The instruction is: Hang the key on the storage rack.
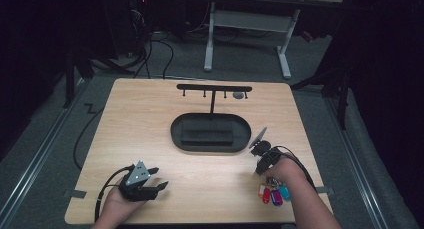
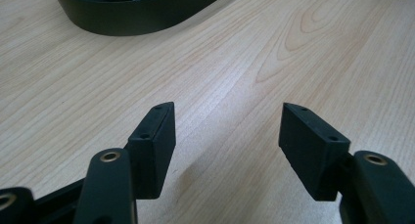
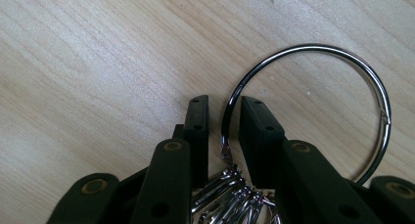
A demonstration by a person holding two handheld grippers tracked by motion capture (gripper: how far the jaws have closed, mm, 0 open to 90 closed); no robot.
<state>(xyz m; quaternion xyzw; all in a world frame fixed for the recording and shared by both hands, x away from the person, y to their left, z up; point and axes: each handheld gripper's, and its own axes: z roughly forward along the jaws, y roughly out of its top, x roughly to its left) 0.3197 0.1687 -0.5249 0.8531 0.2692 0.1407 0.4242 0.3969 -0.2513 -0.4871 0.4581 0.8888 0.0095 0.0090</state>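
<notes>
A large metal key ring (image 3: 313, 53) lies on the wooden table (image 1: 210, 184), with several small rings bunched at its near end. My right gripper (image 3: 224, 102) straddles the ring's wire. Its jaws are narrowly open, and a slim gap shows on each side of the wire. In the high view the right gripper (image 1: 261, 154) is at the table's right side, with coloured key tags (image 1: 272, 194) by the wrist. My left gripper (image 1: 159, 178) rests near the front left, wide open with nothing between its fingers (image 2: 154, 136).
A black oval tray (image 1: 210, 131) sits mid-table. A black T-shaped rack with small hooks (image 1: 214, 88) rises from its far side. The tray's rim (image 2: 132, 18) lies ahead of the left gripper. A desk frame and cables stand beyond the table.
</notes>
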